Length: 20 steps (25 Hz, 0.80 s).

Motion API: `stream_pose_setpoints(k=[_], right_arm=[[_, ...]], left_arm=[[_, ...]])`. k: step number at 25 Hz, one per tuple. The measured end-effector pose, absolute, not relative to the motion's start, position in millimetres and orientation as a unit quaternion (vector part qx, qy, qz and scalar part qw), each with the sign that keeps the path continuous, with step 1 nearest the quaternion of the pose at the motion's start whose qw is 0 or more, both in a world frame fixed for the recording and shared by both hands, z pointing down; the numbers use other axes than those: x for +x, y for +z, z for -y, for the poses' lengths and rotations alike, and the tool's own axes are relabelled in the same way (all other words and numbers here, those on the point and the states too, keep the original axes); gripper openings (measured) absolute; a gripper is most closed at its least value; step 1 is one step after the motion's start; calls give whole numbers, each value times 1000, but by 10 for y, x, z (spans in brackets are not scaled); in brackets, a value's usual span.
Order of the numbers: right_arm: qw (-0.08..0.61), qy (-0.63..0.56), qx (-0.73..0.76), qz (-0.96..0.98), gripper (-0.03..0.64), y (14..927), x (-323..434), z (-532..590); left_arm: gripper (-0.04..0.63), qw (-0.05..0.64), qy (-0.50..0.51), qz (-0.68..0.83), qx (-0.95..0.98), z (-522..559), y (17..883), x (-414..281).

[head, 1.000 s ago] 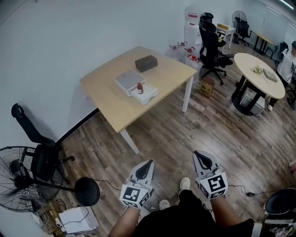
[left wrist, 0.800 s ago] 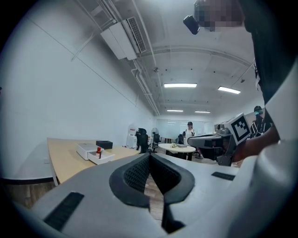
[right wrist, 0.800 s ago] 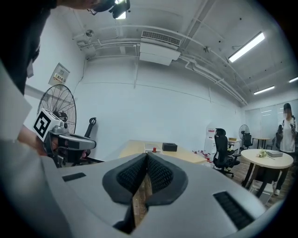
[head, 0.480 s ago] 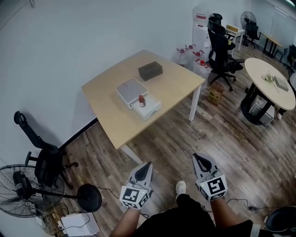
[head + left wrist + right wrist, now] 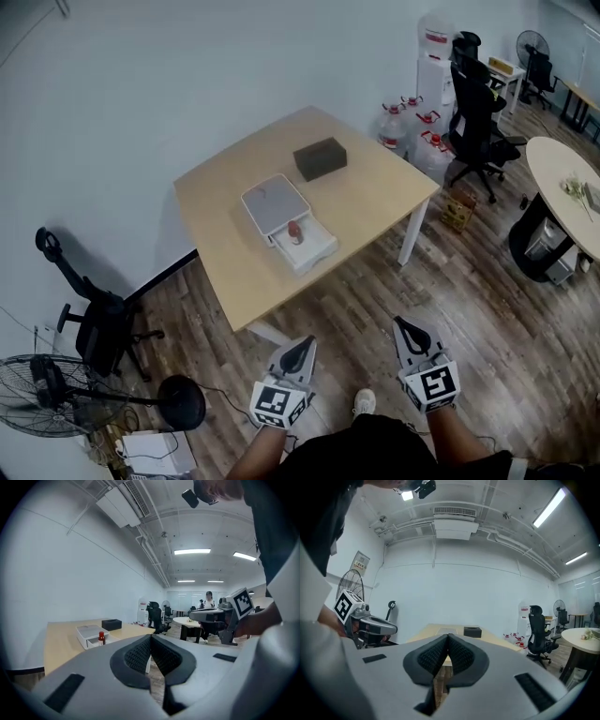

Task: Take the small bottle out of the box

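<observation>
- Walking up to the desk is the step now, I judge; come to its near edge, so that the bottle is within reach.
- The bottle stands upright in the open white box on the desk, well apart from both grippers.
- The left hand-held gripper and the right hand-held gripper are both clenched and empty, held low before the body and pointing at the desk.

No text can be read; the print on the poster above the fan is too small.
</observation>
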State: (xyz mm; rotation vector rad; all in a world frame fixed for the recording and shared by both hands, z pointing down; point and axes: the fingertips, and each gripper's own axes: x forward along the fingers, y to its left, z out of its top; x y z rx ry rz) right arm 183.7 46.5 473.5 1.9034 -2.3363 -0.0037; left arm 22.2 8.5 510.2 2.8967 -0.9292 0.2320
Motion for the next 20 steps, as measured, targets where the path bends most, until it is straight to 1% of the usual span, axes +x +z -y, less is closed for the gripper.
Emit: stream_pose_setpoints(k=[4,10,18,20], right_arm=[[64,5,608,792,12,4796,1914,-63],[62,12,578,813,12,4865,1886,384],[75,15,543,836,12,4914,1633,1145],[67,16,539,840,12,4848,1539,1366]], left_arm=[[12,45,82,316,944,160,5137,331],[12,59,80,354,930,493,5165,293],[12,68,69,383,919,1178,5180,98],[12,70,63,387,917,1369,5183,26]])
